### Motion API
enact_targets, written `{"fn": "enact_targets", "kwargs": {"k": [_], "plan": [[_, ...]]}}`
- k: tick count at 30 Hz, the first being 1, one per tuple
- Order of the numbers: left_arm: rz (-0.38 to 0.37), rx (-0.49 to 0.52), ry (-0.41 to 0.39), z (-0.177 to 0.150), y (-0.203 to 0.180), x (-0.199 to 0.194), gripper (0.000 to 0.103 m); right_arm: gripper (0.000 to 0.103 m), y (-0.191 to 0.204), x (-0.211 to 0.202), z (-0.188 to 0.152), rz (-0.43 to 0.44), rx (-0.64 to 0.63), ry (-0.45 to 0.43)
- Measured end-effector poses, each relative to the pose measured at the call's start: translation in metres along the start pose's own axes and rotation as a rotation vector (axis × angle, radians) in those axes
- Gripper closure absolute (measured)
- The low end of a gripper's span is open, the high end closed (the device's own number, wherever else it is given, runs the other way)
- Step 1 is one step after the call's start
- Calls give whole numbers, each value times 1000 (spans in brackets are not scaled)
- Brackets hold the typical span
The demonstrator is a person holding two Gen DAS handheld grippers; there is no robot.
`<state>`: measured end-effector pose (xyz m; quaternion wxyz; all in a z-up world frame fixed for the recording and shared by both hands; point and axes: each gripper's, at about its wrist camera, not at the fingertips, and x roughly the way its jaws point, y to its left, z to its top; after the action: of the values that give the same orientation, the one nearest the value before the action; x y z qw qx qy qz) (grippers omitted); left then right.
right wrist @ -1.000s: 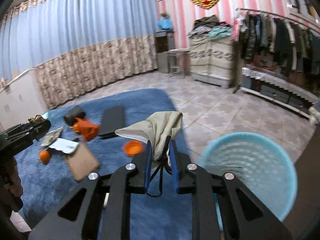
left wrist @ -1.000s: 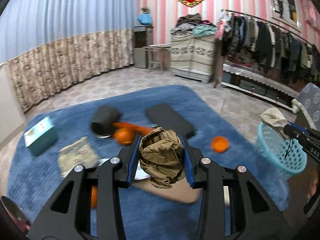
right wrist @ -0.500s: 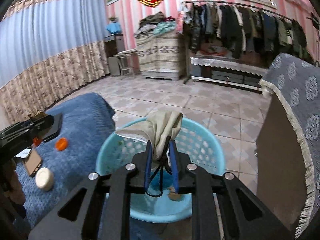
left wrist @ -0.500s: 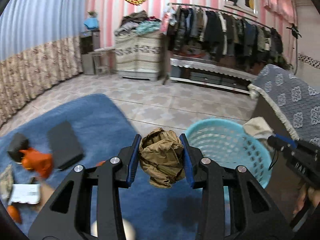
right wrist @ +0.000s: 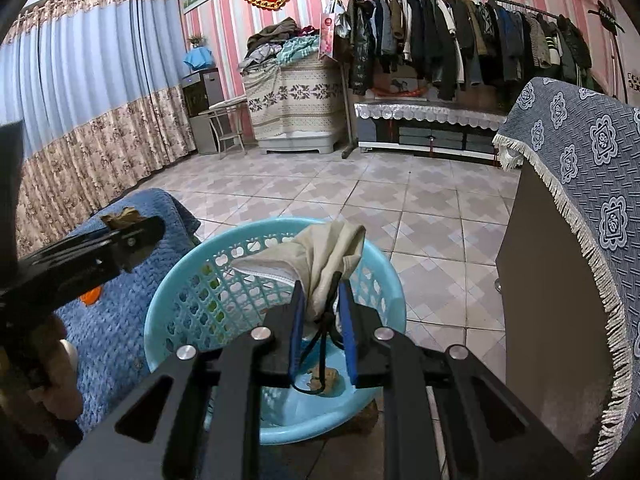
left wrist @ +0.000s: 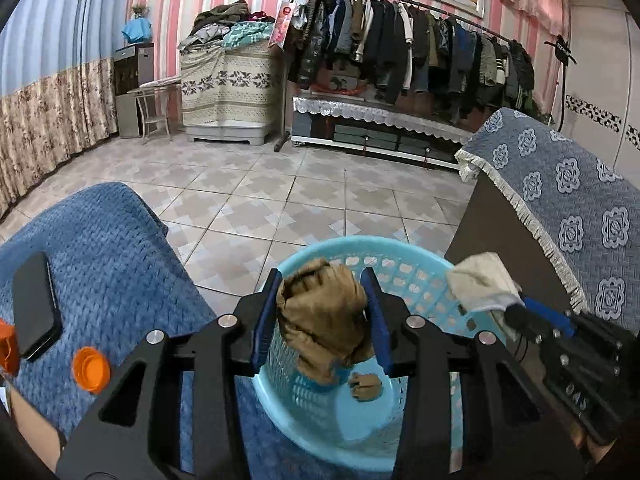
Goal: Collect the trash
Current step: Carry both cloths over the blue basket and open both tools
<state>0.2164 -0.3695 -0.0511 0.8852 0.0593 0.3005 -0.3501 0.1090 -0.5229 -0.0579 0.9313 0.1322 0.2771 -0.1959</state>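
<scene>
A light-blue plastic basket [left wrist: 400, 264] stands on the floor by the rug; a small brown scrap [left wrist: 366, 386] lies in its bottom. My left gripper [left wrist: 321, 276] hangs over the basket with a crumpled brown wad [left wrist: 320, 320] between its blue pads; the jaws are opening and the wad still touches both pads. My right gripper [right wrist: 321, 286] is shut on a beige cloth [right wrist: 320, 252] with a black cord, held above the basket [right wrist: 188, 280]. In the left wrist view the right gripper [left wrist: 516, 312] and its cloth [left wrist: 480, 284] sit at the basket's right rim.
A blue rug [left wrist: 112, 260] lies to the left with a flat black item [left wrist: 34, 312] and an orange cap [left wrist: 91, 368] on it. A dark cabinet under a blue patterned cover [left wrist: 560, 220] stands close on the right. Tiled floor stretches ahead to a clothes rack [left wrist: 400, 60].
Both grippers swung from over the rug to above the blue basket, each carrying its item. The left jaws stand slightly wider around the brown wad.
</scene>
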Motion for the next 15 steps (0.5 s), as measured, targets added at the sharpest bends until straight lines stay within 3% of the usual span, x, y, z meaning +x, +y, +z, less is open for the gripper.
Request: {"fn": "enact_targets", "kwargs": {"k": [5,8,15], "plan": [[8,-19,-22,12,4,0,35,85,2,4,0,2,-4,9],[67,-21,-53,16,12,-9,23,85,2,6,-2,5,-6,15],[151,-32,-86,14,39,-30,12,85,11,12,-5,16,-5,24]]}}
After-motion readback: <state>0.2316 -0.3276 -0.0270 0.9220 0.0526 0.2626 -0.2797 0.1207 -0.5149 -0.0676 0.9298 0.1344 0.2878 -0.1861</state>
